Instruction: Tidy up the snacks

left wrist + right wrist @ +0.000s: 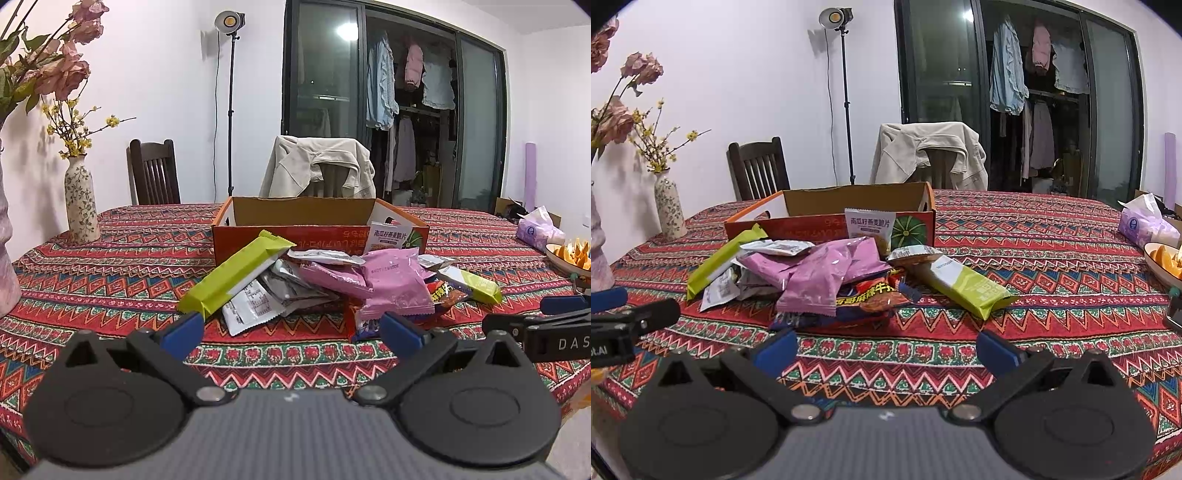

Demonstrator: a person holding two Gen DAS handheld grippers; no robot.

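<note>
A pile of snack packets lies on the patterned tablecloth in front of an open orange cardboard box (317, 236) (827, 225). It holds a long green bar (232, 275) (720, 258), pink bags (391, 284) (820, 277), a second green bar (474, 284) (964, 284), a red spicy packet (875, 295) and white packets (247, 304). A white packet (384, 238) (870, 223) leans on the box front. My left gripper (291, 326) is open and empty, just short of the pile. My right gripper (886, 350) is open and empty, nearer than the pile.
A patterned vase (81, 201) (668, 208) stands at the table's left. A tissue pack (537, 229) (1145, 225) and a plate of orange slices (572, 254) (1167, 258) sit at the right. Chairs stand behind the table.
</note>
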